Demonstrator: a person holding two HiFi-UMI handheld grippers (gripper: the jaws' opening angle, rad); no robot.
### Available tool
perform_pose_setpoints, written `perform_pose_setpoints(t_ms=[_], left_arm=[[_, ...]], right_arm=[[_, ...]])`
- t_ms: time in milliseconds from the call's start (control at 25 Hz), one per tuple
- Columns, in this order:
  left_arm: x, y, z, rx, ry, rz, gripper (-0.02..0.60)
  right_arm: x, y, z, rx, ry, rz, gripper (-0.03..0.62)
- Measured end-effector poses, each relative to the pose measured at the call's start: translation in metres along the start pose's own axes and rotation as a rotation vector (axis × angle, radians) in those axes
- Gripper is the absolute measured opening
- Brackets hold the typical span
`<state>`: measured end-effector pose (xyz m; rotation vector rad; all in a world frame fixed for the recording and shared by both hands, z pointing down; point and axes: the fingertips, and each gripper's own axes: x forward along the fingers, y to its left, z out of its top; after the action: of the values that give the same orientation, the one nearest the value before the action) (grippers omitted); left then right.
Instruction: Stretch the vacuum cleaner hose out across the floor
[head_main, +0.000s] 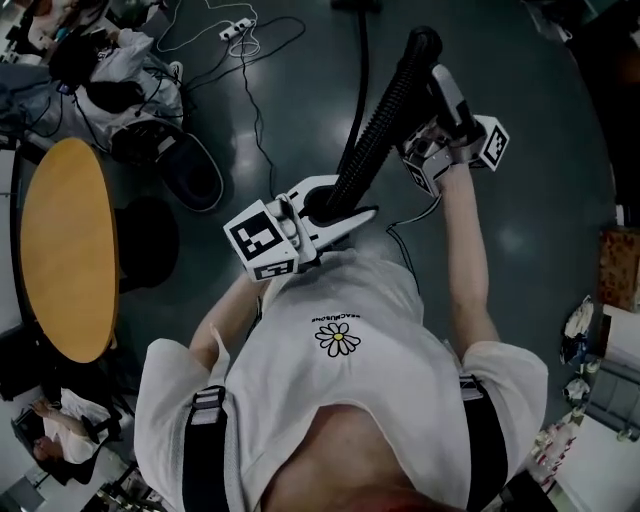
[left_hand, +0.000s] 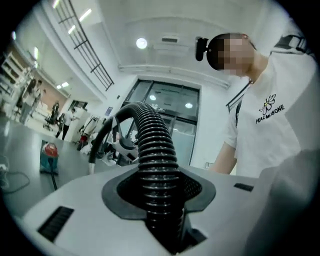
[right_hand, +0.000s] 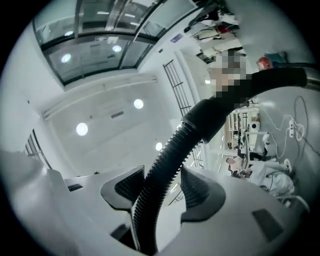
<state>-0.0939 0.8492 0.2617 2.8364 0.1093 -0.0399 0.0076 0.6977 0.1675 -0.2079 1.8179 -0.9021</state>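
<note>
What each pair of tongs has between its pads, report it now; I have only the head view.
Observer: In the left gripper view, the left tongs are shut on the ribbed hose, with a pad pressing on each side.
Operator: Now the right.
Observer: In the right gripper view, the right tongs grip the ribbed hose too, short of its smooth black cuff.
Operator: Trace it past the left tongs.
Observer: It arches up and over, then bends down toward that view's left.

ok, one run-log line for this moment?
left gripper: jaws shut on hose | right gripper: jaws shut on hose | hose: held in air between grippers, not yet stretched
</note>
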Motion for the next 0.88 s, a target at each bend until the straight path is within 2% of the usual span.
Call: perform_pose_setpoints(t_ms=[80,160,320,400,480,560,680,720,760,880], left_arm=[[0.001,-0.005,0.012,0.085,0.029,-0.019,0.127],[0.009,-0.010,0.023,0.127,0.076,-0.059,0.127],[0.011,0.005,0.045,0.098,0.150,-0.043,0.127],[0.014,0.012,0.050,0.105,0.238,-0.059,0.127],[0.025,0.014,0.053,0.171,0.346,-0.066,0.127],[0.037,0.015,0.053,0.240,0.451,-0.041,0.129],[0.051,0.011,0.033,0.275,0.590,-0.030,0.127],[0.054,0.005,0.026,0.270,0.600,-0.050,0.126],[0.055,-0.006,0.023,0.247,0.586,-0.085,0.126],[0.057,-0.039,0.021,0.080,0.539,-0.242,0.120]], right_arm=[[0.008,0.027,0.001,-0.075,0.039,0.031,0.244],[0.015,0.040,0.000,-0.116,0.067,0.030,0.244],[0.027,0.040,-0.022,-0.277,0.232,-0.091,0.244],[0.030,0.044,-0.026,-0.346,0.279,-0.126,0.244],[0.032,0.056,-0.019,-0.397,0.284,-0.134,0.244],[0.035,0.071,-0.014,-0.469,0.296,-0.146,0.244],[0.050,0.084,-0.030,-0.603,0.363,-0.157,0.244],[0.052,0.085,-0.037,-0.596,0.370,-0.138,0.244],[0.052,0.083,-0.040,-0.543,0.355,-0.112,0.244],[0.037,0.058,-0.034,-0.251,0.251,-0.085,0.245]])
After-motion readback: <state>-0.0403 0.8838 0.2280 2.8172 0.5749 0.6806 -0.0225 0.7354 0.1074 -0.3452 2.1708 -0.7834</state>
